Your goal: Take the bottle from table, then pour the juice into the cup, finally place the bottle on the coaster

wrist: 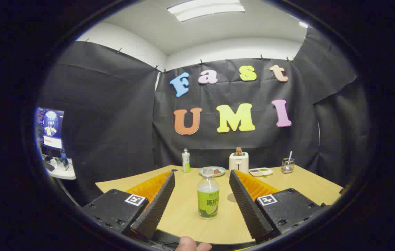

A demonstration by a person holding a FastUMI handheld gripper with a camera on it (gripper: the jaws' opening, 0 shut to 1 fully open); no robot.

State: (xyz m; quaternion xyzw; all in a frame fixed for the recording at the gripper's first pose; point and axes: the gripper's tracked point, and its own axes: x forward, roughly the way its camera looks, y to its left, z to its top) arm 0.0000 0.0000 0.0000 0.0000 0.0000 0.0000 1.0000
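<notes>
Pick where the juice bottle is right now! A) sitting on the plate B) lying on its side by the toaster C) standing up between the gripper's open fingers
C: the juice bottle stands upright on the table between the open gripper fingers, neither touching it.

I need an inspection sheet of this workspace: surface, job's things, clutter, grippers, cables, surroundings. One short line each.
Surface: light wooden table, dry as far as can be seen.
Job's things: bottle upright, uncapped, between the fingers, untouched; round coaster partly hidden beside it; cup not identified.
Clutter: second bottle, plate, toaster, tray, wire holder along the far edge.
Grippers: hand-held gripper open, wide of the bottle.
Cables: nothing seen.
Surroundings: black cloth walls; monitor on a side desk.
</notes>
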